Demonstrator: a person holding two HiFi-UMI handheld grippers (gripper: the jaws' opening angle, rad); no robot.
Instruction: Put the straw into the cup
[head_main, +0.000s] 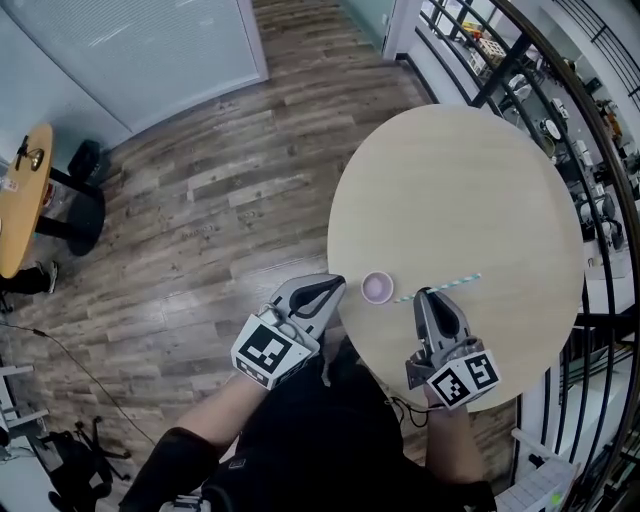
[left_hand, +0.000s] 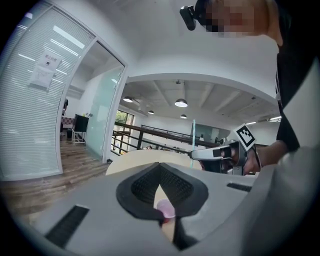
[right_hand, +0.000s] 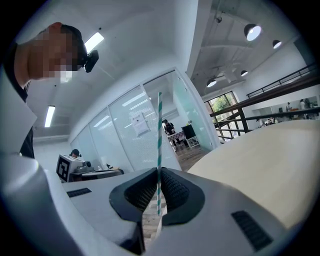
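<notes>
A small lilac cup (head_main: 377, 287) stands near the front edge of the round pale table (head_main: 460, 190). The teal-and-white striped straw (head_main: 447, 285) is pinched in my right gripper (head_main: 424, 294), just right of the cup, with its left end close to the cup's rim. In the right gripper view the straw (right_hand: 159, 135) rises straight out of the shut jaws (right_hand: 159, 181). My left gripper (head_main: 340, 285) sits at the table edge just left of the cup, tips together and empty. The cup (left_hand: 165, 208) shows through the slit below those tips (left_hand: 160, 175). The right gripper (left_hand: 216, 153) and straw (left_hand: 193, 145) are also visible.
A black metal railing (head_main: 560, 110) curves round the table's far and right sides. Wood plank floor (head_main: 220, 200) spreads to the left, with a second wooden table (head_main: 22, 200) at the far left and a glass wall (head_main: 150, 50) behind. The person's dark trousers (head_main: 320, 430) are below.
</notes>
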